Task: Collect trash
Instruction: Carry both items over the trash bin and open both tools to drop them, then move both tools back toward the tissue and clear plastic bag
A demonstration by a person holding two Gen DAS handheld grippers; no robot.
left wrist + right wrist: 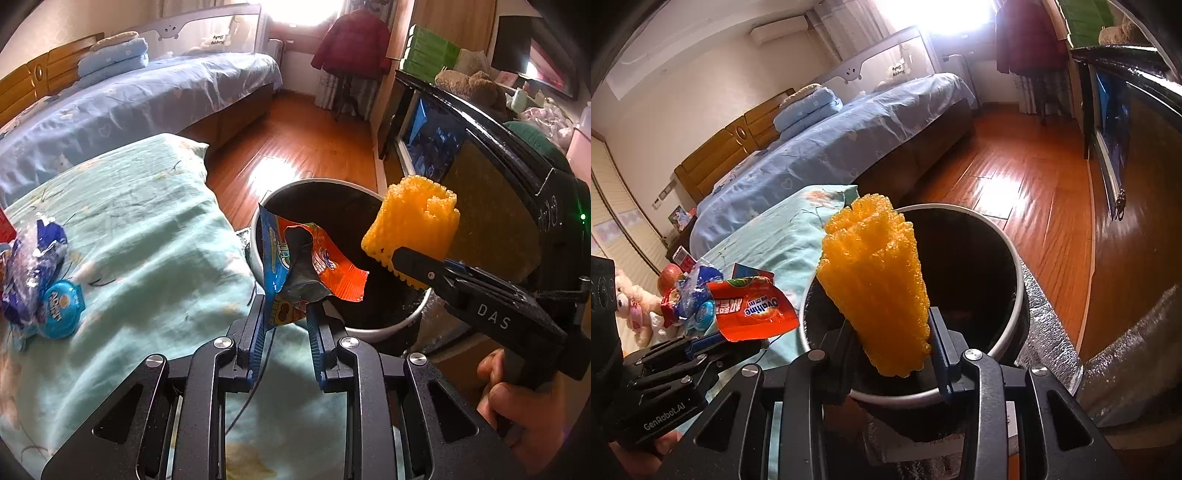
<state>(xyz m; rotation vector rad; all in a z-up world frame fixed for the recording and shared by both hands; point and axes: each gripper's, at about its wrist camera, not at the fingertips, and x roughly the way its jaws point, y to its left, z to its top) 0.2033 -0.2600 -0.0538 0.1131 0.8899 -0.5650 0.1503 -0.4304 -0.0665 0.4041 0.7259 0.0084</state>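
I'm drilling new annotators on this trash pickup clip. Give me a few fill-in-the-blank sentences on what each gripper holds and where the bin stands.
1. The left gripper is shut on an orange snack ____.
2. The right gripper is shut on a foam net coloured ____.
3. Both are held near the open ____, which stands on the wooden floor.
4. More wrappers lie on the ____ bedspread.

Missing words: wrapper; yellow; bin; green

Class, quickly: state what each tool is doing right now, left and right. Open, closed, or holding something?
Left tool: closed on the orange snack wrapper, by the bin.
Right tool: closed on the yellow foam net, over the bin.
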